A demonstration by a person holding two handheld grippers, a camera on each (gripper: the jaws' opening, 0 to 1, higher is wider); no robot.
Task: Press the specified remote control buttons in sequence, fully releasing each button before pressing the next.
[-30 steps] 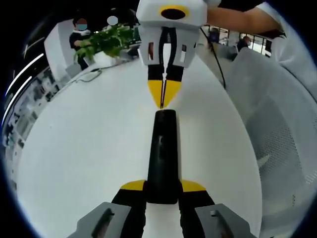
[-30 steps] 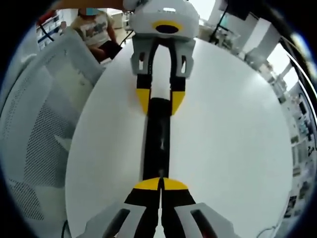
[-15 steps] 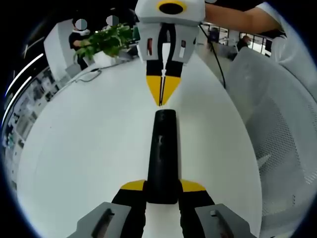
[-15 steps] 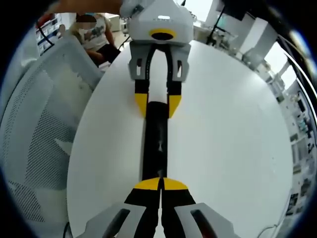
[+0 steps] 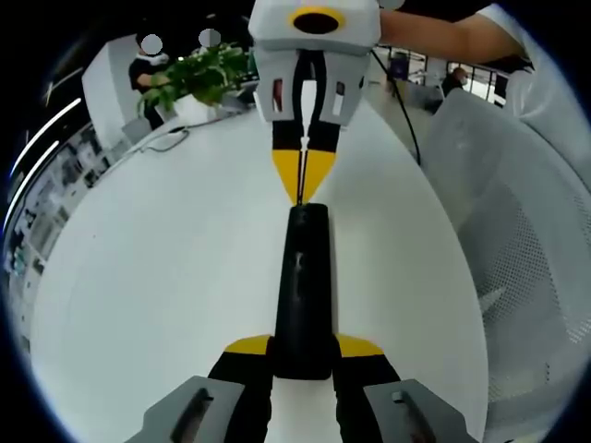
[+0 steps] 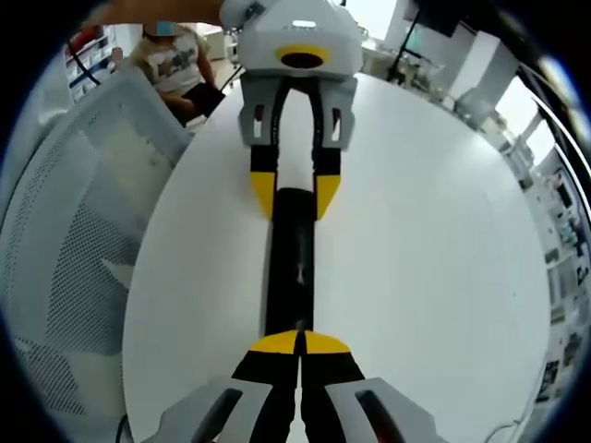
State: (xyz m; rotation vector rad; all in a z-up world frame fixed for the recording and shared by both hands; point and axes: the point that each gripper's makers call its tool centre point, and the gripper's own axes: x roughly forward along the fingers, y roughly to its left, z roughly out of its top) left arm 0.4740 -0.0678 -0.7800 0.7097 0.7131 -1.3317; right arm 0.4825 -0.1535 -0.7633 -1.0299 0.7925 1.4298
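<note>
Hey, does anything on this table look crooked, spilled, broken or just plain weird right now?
Nothing stands out. The black remote lies flat and straight on the white table, its near end clamped in the left tongs; the closed right tongs point at its far end. No spill or damage shows.

Both views look close and low along the long black plastic remote (image 5: 302, 286) (image 6: 291, 268) from opposite ends, sharing the round white worktop (image 5: 166, 268) (image 6: 425, 249).

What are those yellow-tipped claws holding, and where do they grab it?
The left gripper clamps one end of the black remote control between its fingers. The right gripper is shut, holding nothing, its tips at the remote's other end.
</note>
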